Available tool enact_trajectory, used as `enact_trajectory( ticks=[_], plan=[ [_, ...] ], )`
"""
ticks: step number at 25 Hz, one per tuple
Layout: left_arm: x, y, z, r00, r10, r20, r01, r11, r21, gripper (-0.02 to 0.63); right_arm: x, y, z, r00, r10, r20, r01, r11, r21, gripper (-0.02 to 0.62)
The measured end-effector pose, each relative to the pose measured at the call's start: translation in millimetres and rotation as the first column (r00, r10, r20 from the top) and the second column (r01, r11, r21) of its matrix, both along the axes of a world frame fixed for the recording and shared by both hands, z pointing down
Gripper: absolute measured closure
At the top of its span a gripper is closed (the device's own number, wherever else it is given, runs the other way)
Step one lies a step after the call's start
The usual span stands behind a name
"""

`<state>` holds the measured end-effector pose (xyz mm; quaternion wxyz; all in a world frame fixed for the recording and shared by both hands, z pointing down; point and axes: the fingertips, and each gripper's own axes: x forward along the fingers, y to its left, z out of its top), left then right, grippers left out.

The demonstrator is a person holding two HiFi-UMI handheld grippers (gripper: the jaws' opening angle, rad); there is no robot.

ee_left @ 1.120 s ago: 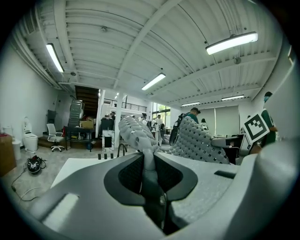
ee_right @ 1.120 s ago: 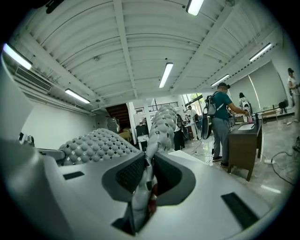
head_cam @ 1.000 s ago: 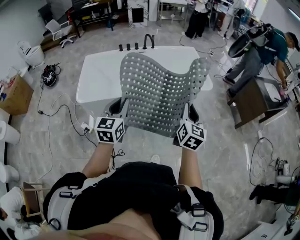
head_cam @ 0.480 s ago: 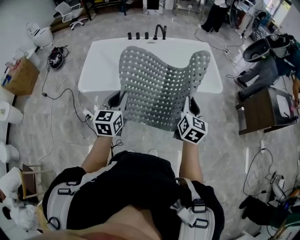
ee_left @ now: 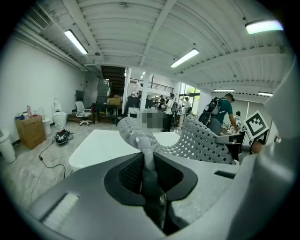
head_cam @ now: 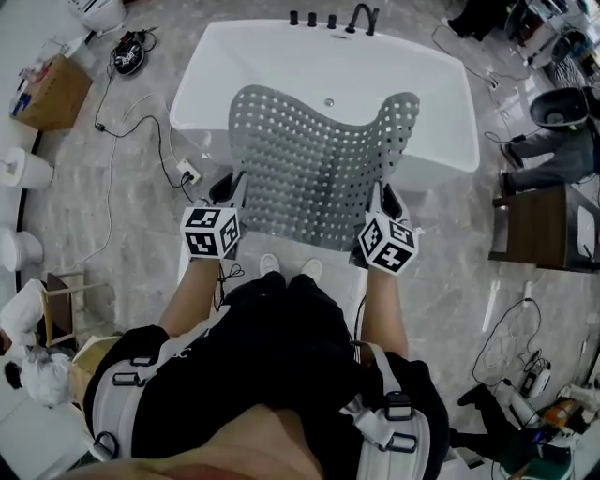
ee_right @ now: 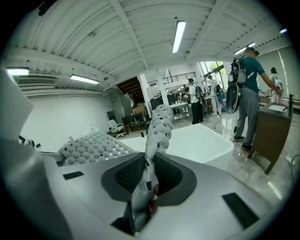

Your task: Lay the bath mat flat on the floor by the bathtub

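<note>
My left gripper [head_cam: 229,190] and right gripper [head_cam: 383,201] each clamp a near corner of the bath mat [head_cam: 319,169]. I should lower both level, so the 12 o'clock edge lands beside the bathtub [head_cam: 225,66] first.

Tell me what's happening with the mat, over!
Left gripper, right gripper: both shut on bath mat. Mat held up before bathtub, not down yet. Cable on floor, left.

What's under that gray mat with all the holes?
The white bathtub: its rim and faucet show past the mat. The mat, pinched at its near corners by the left gripper and right gripper, covers the tub's near side and some floor.
</note>
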<state>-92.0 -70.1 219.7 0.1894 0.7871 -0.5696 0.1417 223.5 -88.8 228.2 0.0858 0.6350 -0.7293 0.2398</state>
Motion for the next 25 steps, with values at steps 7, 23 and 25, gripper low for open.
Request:
enact_trajectory(
  ticks=[7, 23, 25],
  plan=[
    [-49, 18, 98, 0.995, -0.102, 0.006, 0.101, 0.973, -0.206, 0.549, -27, 8, 96, 0.998, -0.056, 0.003, 0.056, 0.979, -0.194, 0.529],
    [-59, 12, 396, 0.996, -0.09, -0.011, 0.071, 0.849, -0.524, 0.549, -21, 12, 407, 1.0, 0.03, 0.002, -0.024, 0.852, -0.523, 0.525],
    [-62, 5, 441, 0.997, -0.08, -0.009, 0.063, 0.849, -0.525, 0.548, -17, 8, 454, 0.999, 0.052, 0.013, -0.037, 0.853, -0.521, 0.523]
  ],
)
